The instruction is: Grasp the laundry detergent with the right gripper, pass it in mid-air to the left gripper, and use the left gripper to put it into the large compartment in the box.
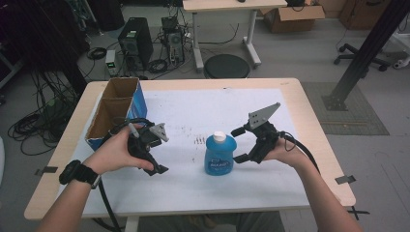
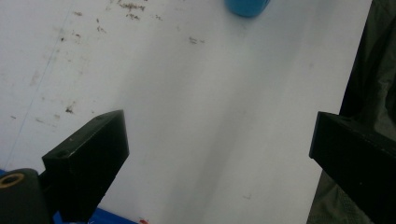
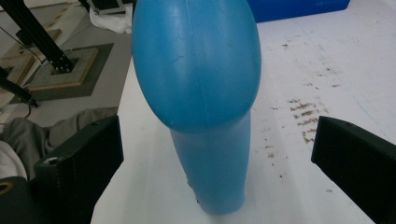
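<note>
Left gripper [image 1: 153, 157] near the tabletop's [image 1: 193, 193] front-left: fingers wide apart, holding nothing. Right gripper [image 1: 240, 145]: fingers spread wide either side of the blue bottle [image 1: 220, 154], not touching. Bottle upright, centre-front. Cardboard box [image 1: 116, 108] at the far-left edge.
</note>
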{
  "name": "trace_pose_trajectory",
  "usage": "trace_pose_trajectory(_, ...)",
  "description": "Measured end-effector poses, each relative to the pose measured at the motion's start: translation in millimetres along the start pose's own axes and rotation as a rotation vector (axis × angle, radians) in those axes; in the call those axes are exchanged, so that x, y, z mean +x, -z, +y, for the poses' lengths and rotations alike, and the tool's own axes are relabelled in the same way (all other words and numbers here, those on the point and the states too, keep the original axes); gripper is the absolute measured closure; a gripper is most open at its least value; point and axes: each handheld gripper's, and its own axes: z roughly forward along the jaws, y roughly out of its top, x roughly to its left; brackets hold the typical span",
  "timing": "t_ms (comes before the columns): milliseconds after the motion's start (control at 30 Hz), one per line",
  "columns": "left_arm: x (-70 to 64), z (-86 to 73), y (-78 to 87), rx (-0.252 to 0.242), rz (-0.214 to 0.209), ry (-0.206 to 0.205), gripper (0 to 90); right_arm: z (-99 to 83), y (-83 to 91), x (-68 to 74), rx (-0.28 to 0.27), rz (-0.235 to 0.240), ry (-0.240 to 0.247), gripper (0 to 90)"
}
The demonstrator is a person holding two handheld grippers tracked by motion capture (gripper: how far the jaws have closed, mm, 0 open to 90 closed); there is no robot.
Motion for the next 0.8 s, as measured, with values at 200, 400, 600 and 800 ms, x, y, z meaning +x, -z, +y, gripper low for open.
trace_pose_trajectory(200, -0.5, 0.5, -0.5, -0.002, -0.004, -0.002, 5.3, -6.5, -14.5, -2.6, -0.027, 0.028, -0.012, 2.6)
trace_pose_trajectory(400, -0.7, -0.1, -0.4, -0.002, -0.002, -0.002, 5.3, -8.8, -26.3, -2.5, -0.041, 0.041, -0.013, 3.3)
trace_pose_trajectory(600, -0.5, -1.7, 0.4, 0.003, -0.002, -0.001, 5.2, -9.7, -35.5, -4.2, -0.059, 0.047, -0.013, 5.2)
trace_pose_trajectory(800, -0.9, -3.4, 0.9, -0.009, -0.004, 0.009, 5.1, -9.8, -39.9, -5.0, -0.065, 0.044, -0.008, 6.9)
